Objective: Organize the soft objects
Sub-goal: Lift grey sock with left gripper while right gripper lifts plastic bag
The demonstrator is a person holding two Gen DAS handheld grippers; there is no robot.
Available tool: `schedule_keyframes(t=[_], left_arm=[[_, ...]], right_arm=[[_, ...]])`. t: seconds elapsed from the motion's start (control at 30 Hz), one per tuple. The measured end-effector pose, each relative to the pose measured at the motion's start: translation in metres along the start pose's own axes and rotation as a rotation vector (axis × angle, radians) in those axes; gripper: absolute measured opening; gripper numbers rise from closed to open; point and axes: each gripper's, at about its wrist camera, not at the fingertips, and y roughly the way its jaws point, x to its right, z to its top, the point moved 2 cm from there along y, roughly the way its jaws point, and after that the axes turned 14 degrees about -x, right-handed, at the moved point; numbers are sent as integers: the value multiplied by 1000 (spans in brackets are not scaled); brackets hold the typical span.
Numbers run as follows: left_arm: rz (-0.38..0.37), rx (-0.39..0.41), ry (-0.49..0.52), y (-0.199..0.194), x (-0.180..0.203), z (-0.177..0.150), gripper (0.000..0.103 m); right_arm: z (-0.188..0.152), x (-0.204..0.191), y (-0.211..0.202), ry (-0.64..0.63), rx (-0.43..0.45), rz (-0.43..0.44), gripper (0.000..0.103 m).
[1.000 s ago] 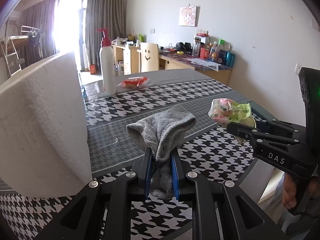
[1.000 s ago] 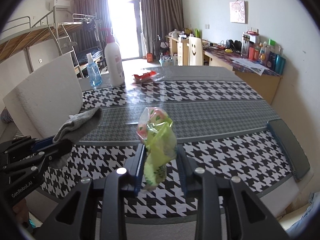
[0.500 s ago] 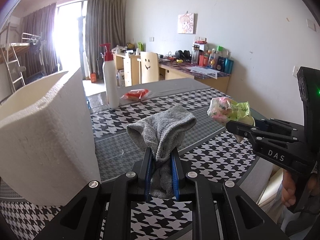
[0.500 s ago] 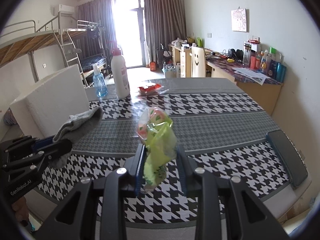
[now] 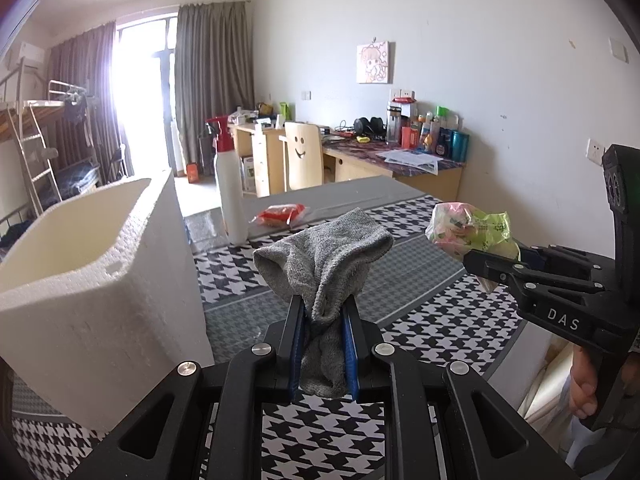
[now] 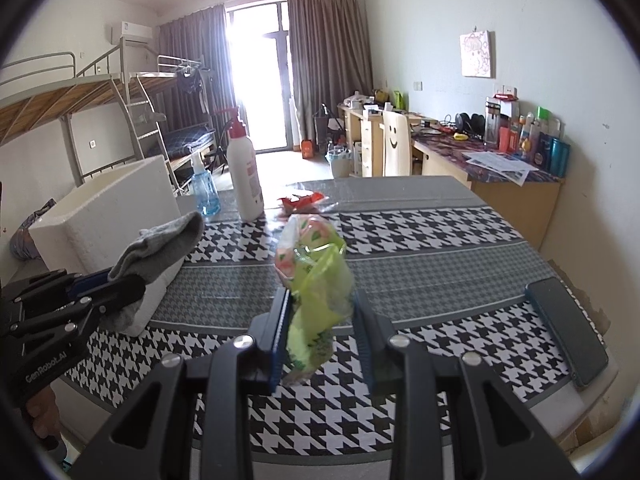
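Houndstooth cloth covers the table [image 6: 420,240] in a bright dormitory room, with a bunk bed at the far left and a cluttered desk along the right wall. On the table's left side stands a white foam box [image 5: 80,272], open at the top; as much of its inside as shows in the left wrist view looks empty, though the bottom is hidden.

Both soft things are off the table and in the air. The left gripper [image 5: 323,320] is clamped on a grey sock [image 5: 328,256], whose cuff flops forward above the pads while the toe hangs down between the fingers. The right gripper [image 6: 322,320] pinches a crumpled green and pink plastic packet [image 6: 316,264], which stands up out of the jaws. The sock hangs just right of the box's near corner; the packet is further right, over the middle of the cloth.

Picking up looks done for these two items, but neither has been put away yet. What is left, presumably, is carrying each over the box's opening and letting go. A red snack packet [image 5: 282,214] lies far off beside a white pump bottle [image 5: 230,200]; whether it belongs to the sorting cannot be told.
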Motion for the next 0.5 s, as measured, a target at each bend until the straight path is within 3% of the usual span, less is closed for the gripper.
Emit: schedule_keyframes(t=[0.5], left_arm=[[18, 54, 13, -13, 0, 12, 19]], right_arm=[[12, -8, -10, -28, 49, 15, 35]])
